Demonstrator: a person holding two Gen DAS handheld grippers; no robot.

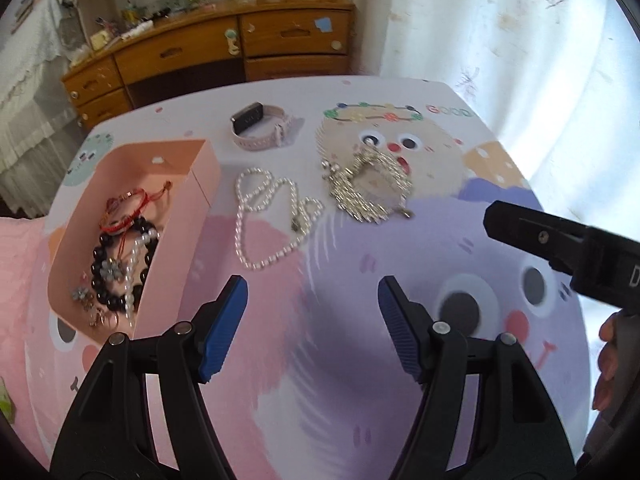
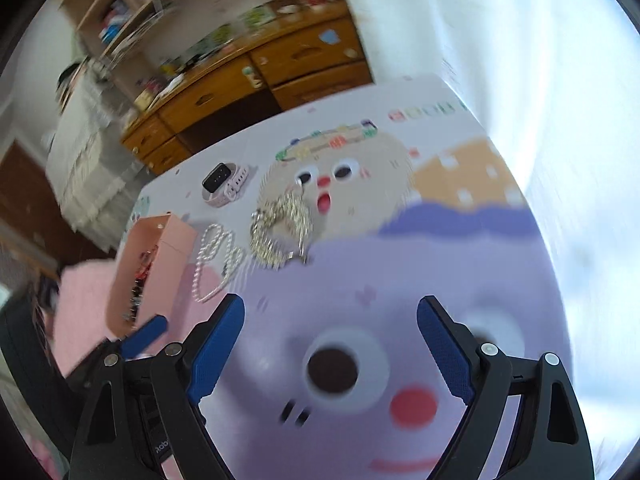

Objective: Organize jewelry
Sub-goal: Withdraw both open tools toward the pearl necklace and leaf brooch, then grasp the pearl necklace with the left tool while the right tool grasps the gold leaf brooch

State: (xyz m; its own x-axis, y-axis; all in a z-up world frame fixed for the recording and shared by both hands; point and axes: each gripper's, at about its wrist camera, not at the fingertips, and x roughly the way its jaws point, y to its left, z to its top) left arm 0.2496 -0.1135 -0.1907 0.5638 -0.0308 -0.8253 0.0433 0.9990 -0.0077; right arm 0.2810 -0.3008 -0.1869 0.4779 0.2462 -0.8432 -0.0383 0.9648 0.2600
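A pink open box (image 1: 182, 240) at the left holds a red string bracelet (image 1: 124, 210), a black bead bracelet (image 1: 100, 268), pearls and small charms. On the cartoon tablecloth lie a pearl necklace (image 1: 264, 216), a silver rhinestone necklace (image 1: 368, 184) and a pink-strapped smartwatch (image 1: 260, 128). My left gripper (image 1: 312, 296) is open and empty, hovering in front of the pearl necklace. My right gripper (image 2: 330, 312) is open and empty above the cloth; the box (image 2: 160, 268), pearl necklace (image 2: 216, 260), silver necklace (image 2: 280, 228) and watch (image 2: 224, 184) lie ahead to its left.
The right gripper's black body (image 1: 560, 248) and a hand show at the right edge of the left wrist view. A wooden dresser (image 1: 224, 48) with clutter stands beyond the table's far edge. A white curtain (image 1: 500, 32) hangs at the right.
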